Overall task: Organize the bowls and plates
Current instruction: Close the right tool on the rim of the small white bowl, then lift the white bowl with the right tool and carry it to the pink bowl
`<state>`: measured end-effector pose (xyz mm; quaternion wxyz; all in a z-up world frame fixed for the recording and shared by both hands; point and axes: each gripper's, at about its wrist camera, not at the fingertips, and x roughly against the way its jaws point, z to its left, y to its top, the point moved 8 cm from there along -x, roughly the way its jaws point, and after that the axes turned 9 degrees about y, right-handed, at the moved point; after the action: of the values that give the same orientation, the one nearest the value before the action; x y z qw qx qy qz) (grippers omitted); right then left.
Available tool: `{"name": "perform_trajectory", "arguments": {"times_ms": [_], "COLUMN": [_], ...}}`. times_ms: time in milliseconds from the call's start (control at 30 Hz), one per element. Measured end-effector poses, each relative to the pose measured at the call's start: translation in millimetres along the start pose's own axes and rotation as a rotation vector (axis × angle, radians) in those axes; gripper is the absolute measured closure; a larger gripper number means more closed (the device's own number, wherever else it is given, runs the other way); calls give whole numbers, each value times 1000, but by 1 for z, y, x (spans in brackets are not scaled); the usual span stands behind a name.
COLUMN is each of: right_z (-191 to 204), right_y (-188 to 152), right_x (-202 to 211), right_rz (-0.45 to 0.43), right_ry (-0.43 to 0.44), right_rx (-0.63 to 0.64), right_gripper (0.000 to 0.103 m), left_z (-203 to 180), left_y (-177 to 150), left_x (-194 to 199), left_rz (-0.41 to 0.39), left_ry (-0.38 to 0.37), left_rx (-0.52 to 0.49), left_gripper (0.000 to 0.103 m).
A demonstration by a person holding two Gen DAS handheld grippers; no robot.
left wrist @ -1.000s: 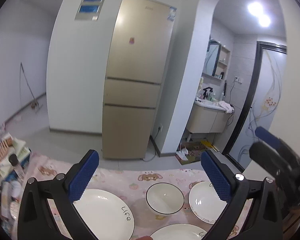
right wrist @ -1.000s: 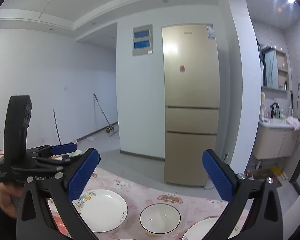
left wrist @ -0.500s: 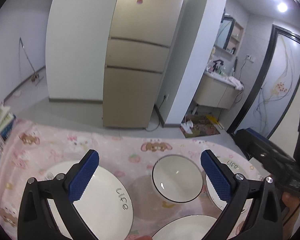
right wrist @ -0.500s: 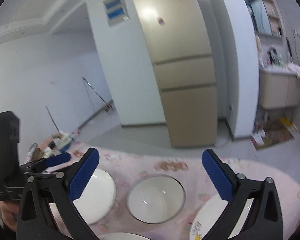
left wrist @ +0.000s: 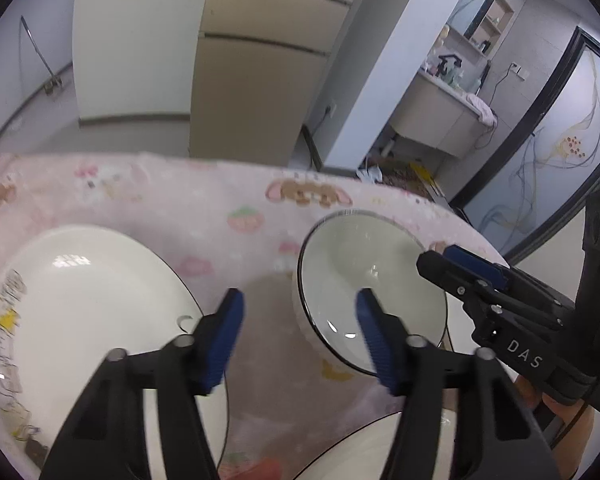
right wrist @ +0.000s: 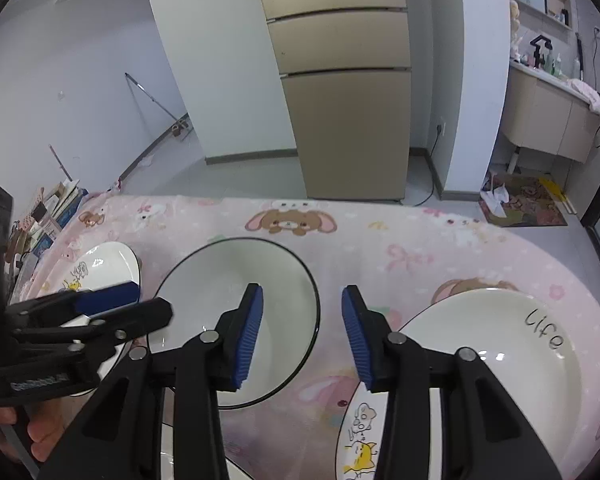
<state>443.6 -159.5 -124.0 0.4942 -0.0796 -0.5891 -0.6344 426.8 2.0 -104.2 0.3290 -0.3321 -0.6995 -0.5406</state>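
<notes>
The pink cloth (right wrist: 380, 240) lies under everything, spread ahead of and below both sets of jaws. On it, the right plate (right wrist: 480, 360) sits just outside the right gripper's outer jaw, "life" written near its far rim. The left plate (left wrist: 80, 300) sits under and outside the left gripper's outer jaw. A third rim shows low in both views, beneath the jaws, too cut off to say more.

The bowl (right wrist: 236, 312), white with a thin dark rim, stands between the two plates. In the right wrist view its near right edge passes through the gap of the right gripper (right wrist: 302, 334), with the inner jaw over the bowl's inside and the outer jaw beyond the rim. In the left wrist view the bowl (left wrist: 364, 292) is ahead and toward the inner jaw of the left gripper (left wrist: 298, 338), that jaw overlapping its near wall.

Both sets of jaws stand partly open, at a narrowish gap, holding nothing.

The step seems to be taking the bowl by its rim. To do it well, the right gripper should come down until the rim sits deep between the pads, one pad inside and one outside the wall, then squeeze squarely. A shallow bite on glazed ware would likely slip. Lift straight up, clear of the plates either side. The left gripper is best kept off the bowl, or used only to steady its far wall.
</notes>
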Motion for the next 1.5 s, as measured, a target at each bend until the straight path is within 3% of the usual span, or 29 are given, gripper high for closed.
{"name": "perform_trajectory", "arguments": {"times_ms": [100, 533, 667, 733, 800, 867, 1000, 1500], "right_z": [1, 2, -1, 0, 5, 12, 28, 87], "right_y": [-6, -23, -25, -21, -13, -5, 8, 50], "right_x": [-7, -32, -35, -29, -19, -9, 9, 81], "right_rz": [32, 116, 129, 91, 43, 3, -62, -314], "right_ry": [14, 17, 13, 32, 44, 51, 65, 45], "right_rx": [13, -3, -22, -48, -43, -28, 7, 124], "right_gripper": [72, 76, 82, 86, 91, 91, 91, 91], "left_z": [-3, -18, -16, -10, -3, 1, 1, 2], "left_y": [-5, -9, -9, -8, -5, 2, 14, 34], "left_x": [-9, -22, -21, -20, -15, -2, 26, 122], "left_rz": [27, 8, -15, -24, -48, -84, -165, -327], "left_ry": [-8, -29, -21, 27, 33, -1, 12, -39], "left_rx": [-9, -37, -25, -30, -1, 30, 11, 16], "left_gripper": [67, 67, 71, 86, 93, 93, 93, 95]}}
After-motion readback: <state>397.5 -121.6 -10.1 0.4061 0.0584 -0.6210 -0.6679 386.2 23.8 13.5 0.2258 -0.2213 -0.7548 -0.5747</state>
